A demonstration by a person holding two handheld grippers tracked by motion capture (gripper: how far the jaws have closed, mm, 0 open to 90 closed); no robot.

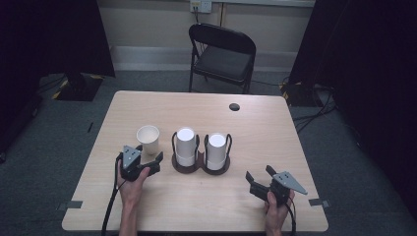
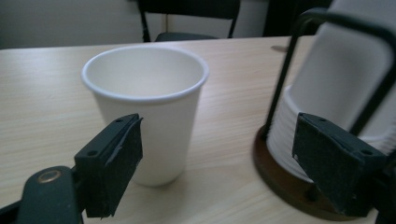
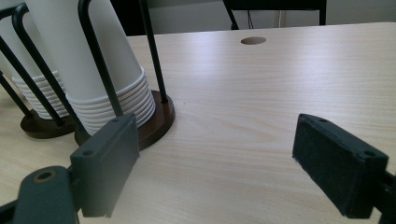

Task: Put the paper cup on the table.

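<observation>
An upright white paper cup (image 1: 148, 139) (image 2: 147, 107) stands left of the table's middle. To its right, two stacks of upside-down white cups sit in black wire holders on dark round bases, the left stack (image 1: 186, 147) (image 2: 336, 93) and the right stack (image 1: 217, 150) (image 3: 107, 79). My left gripper (image 1: 150, 153) (image 2: 219, 158) is open just in front of the single cup, which stands beyond its jaws and untouched. My right gripper (image 1: 259, 173) (image 3: 217, 163) is open over bare wood, to the right of and nearer than the holders, with nothing between its jaws.
A black folding chair (image 1: 223, 54) stands behind the table's far edge. There is a round cable hole (image 1: 234, 106) (image 3: 253, 40) in the far right of the tabletop (image 1: 265, 132). Dark curtains hang at both sides, and cables lie on the floor.
</observation>
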